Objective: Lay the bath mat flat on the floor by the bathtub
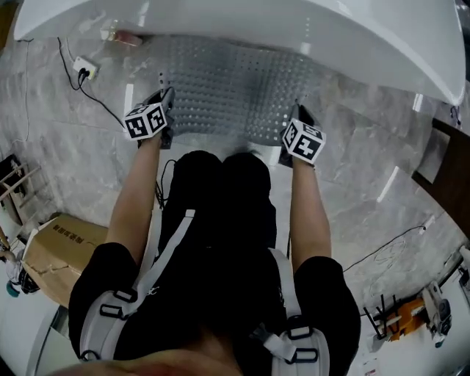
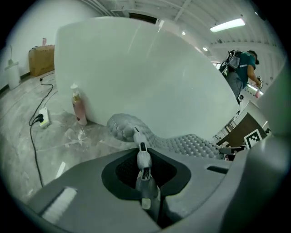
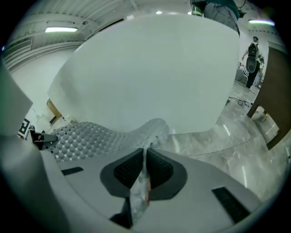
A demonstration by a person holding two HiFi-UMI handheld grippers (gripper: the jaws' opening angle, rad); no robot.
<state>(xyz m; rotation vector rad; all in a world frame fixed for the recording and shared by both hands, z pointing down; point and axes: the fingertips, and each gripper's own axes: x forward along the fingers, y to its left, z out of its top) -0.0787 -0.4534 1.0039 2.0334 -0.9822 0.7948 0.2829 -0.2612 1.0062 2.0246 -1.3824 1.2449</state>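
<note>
Head view: left claw, right claw pinch mat edges, bathtub just beyond.

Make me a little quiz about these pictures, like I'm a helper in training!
1. True or false: the left gripper and the right gripper each pinch an edge of the bath mat.
2. What stands beside the bathtub? A) a pink bottle B) a bucket C) a towel
3. Fill in: the power strip lies nearer the ___ gripper.
Key: 1 true; 2 A; 3 left.
</note>
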